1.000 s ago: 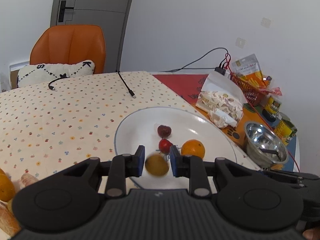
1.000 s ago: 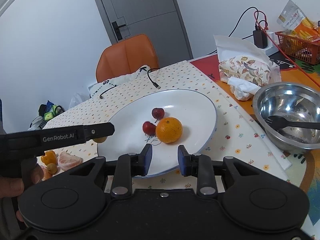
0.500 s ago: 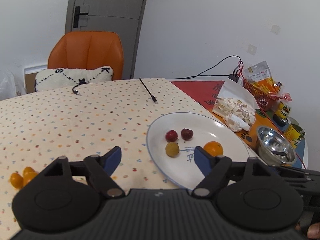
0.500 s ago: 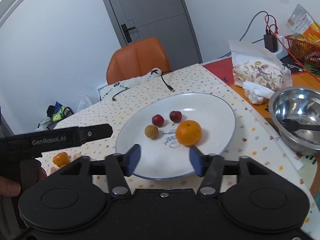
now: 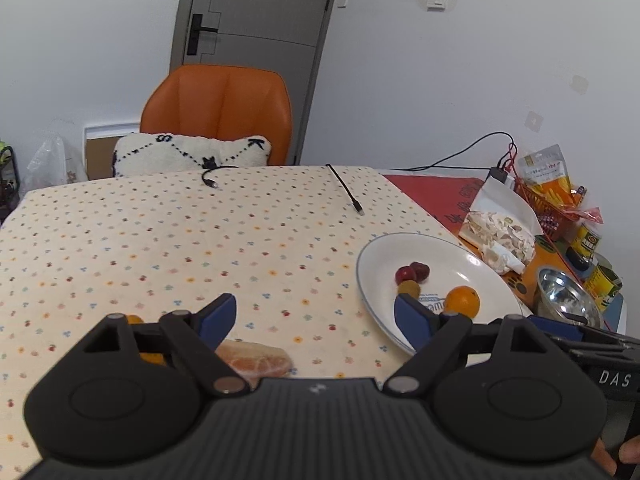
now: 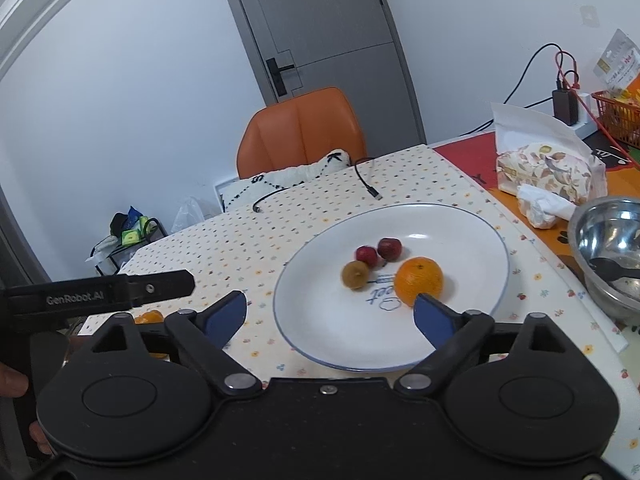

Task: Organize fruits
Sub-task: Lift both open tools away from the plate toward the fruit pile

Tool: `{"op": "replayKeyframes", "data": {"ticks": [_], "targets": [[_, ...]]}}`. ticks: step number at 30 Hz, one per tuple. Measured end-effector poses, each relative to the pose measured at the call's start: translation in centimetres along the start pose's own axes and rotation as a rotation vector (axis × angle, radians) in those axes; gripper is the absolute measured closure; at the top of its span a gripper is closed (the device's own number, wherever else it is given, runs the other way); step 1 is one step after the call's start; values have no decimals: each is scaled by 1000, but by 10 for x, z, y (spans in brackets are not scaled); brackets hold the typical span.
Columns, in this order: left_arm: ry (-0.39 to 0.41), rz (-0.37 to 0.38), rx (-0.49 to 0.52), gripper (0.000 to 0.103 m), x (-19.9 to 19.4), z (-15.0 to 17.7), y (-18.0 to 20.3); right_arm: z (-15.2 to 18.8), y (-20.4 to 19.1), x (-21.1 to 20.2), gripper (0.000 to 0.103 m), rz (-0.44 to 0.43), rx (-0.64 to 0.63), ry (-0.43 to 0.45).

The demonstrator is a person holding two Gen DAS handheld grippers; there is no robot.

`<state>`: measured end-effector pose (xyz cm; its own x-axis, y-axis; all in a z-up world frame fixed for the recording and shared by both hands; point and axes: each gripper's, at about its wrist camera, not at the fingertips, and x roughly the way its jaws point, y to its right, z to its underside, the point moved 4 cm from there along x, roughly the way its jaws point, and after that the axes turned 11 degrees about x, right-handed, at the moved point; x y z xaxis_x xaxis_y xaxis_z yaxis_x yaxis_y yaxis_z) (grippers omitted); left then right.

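In the left wrist view, a small orange fruit (image 5: 150, 356) peeks out at the lower left behind the gripper's left arm, and a peeled citrus segment (image 5: 256, 361) lies on the dotted tablecloth (image 5: 160, 240) just right of it, low in the frame. The left gripper (image 5: 314, 318) spans the bottom centre with its blue-padded fingers spread wide apart and nothing between them. At centre right sits the white plate (image 5: 380, 256), holding two dark red fruits (image 5: 412, 273) touching each other, a brownish-yellow fruit (image 5: 409, 289) just below them, and an orange (image 5: 462, 301) to their right. Farther right stand a tissue pack (image 5: 500, 232) and a steel bowl (image 5: 566, 294).

In the right wrist view, the left gripper's body (image 6: 100, 294) reaches in from the left edge, with an orange fruit (image 6: 149, 317) just beneath it. The right gripper (image 6: 331, 317) fills the lower centre, its fingers likewise wide apart and empty, its right pad overlapping the orange (image 6: 418, 280) in the frame. The plate (image 6: 472, 232) occupies the centre right, carrying the same four fruits, and the bowl (image 6: 592, 240) sits at the right edge.
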<state>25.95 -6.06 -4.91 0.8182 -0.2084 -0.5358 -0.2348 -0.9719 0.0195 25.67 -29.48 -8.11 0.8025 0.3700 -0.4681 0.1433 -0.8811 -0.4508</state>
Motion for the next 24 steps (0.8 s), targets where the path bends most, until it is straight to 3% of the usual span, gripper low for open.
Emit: {"op": "replayKeyframes", "data": {"ticks": [24], "targets": [[48,-77,-66,18,-52,11,-48,8,-47,8,11,-91,-59,-18]]}}
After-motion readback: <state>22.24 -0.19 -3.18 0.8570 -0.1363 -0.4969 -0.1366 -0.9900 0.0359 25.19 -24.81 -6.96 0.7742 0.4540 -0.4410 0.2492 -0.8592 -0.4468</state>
